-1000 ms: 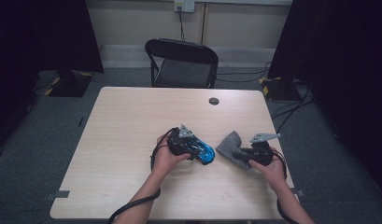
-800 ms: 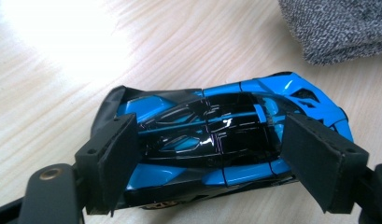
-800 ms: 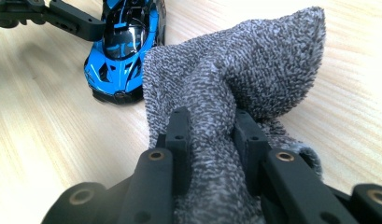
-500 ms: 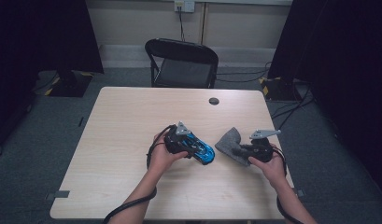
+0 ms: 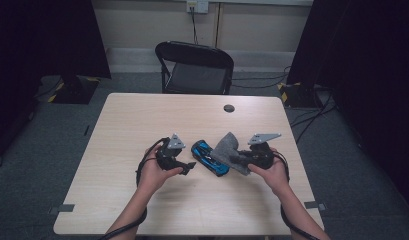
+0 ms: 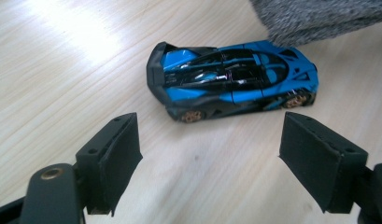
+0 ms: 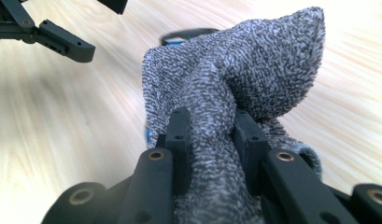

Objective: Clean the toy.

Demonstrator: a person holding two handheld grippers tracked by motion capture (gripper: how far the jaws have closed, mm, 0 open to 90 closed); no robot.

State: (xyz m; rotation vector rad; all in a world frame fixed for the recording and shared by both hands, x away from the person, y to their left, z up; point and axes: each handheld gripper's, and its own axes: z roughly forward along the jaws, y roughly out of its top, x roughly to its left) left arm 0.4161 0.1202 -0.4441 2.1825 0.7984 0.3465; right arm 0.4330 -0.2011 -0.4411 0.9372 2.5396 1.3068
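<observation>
Change: since the earlier frames the left gripper [image 5: 190, 165] has been drawn back off the toy car [image 5: 209, 157], which was held before and is now released.
Left gripper: jaws spread wide, nothing between them; the car is seen just beyond them at 12 o'clock.
Toy car: blue and black, set on its wheels on the table [image 5: 142, 120], between the two grippers; its far end appears to be touched by the cloth, though the contact is not clearly seen.
Right gripper [image 7: 209, 135]: clenched on a grey cloth [image 7: 254, 65], bunched upward.
Background: a chair [image 5: 194, 67] at 12 o'clock beyond the table.
</observation>
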